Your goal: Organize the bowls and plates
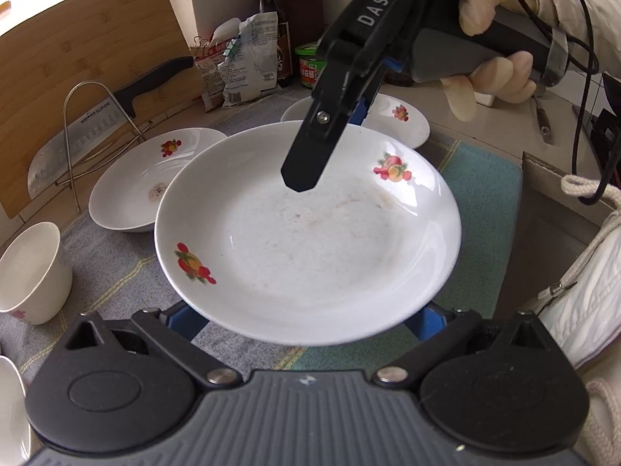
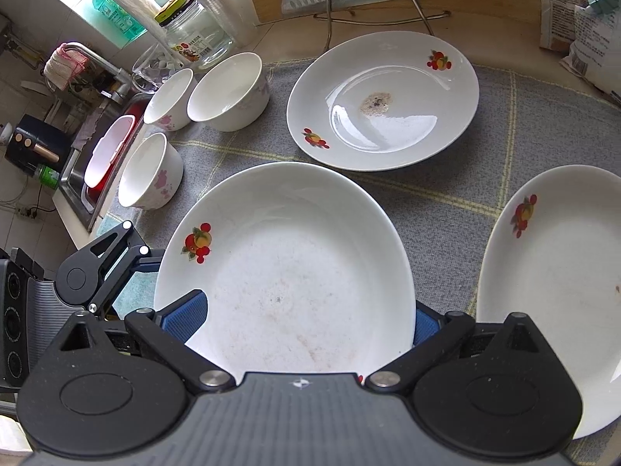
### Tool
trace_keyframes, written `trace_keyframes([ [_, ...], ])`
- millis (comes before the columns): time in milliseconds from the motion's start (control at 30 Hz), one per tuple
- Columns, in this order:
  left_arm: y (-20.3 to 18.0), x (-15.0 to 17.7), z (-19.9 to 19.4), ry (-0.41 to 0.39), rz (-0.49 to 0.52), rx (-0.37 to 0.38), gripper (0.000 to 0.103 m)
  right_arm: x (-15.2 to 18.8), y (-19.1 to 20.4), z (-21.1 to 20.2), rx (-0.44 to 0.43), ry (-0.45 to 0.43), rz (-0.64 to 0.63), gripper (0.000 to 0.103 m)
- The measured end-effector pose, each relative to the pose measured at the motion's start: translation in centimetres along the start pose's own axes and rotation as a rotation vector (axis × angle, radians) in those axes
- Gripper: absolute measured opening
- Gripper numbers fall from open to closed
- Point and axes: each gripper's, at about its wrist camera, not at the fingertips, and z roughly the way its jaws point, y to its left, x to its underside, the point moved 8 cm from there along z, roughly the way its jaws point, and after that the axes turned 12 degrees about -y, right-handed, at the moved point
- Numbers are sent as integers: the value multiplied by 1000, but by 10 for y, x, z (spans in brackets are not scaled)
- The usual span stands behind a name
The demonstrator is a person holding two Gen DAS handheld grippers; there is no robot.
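A white plate (image 1: 310,240) (image 2: 287,264) with fruit prints sits over the teal mat between both grippers. My left gripper (image 1: 306,314) is spread wide, its blue pads (image 1: 186,320) tucked under the plate's near rim with the tips hidden. My right gripper (image 1: 330,147) (image 2: 306,318) straddles the far rim, open: one finger above the plate, the other below. Two matching plates (image 2: 384,97) (image 2: 551,291) lie flat on the grey mat (image 2: 446,202). Three white bowls (image 2: 229,93) (image 2: 169,95) (image 2: 149,171) stand upright at the mat's sink side.
A cleaver (image 1: 77,143) in a wire rack leans on a wooden board (image 1: 77,50) at the back. Bags, bottles (image 1: 271,19) and jars stand along the wall. The sink (image 2: 101,163) lies beyond the bowls. A gloved hand (image 1: 493,70) holds the right gripper.
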Motion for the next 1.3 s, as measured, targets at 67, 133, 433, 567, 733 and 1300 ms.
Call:
trace_keyframes([
  [67, -4, -6, 6, -1, 7, 9, 102, 0, -9, -6, 6, -9, 6, 103],
  [133, -7, -11, 12, -2, 15, 16, 102, 0, -17, -11, 11, -16, 12, 103],
  [433, -20, -37, 44, -1, 56, 54, 102, -3, -56, -33, 36, -46, 43, 103],
  [567, -23, -46, 57, 2, 73, 70, 102, -4, -72, -39, 45, -55, 59, 103],
  [733, -27, -54, 71, 6, 90, 91, 102, -5, -91, -46, 60, -67, 82, 103],
  [1300, -30, -69, 105, 30, 111, 154, 102, 1, -135, -53, 92, -76, 147, 103],
])
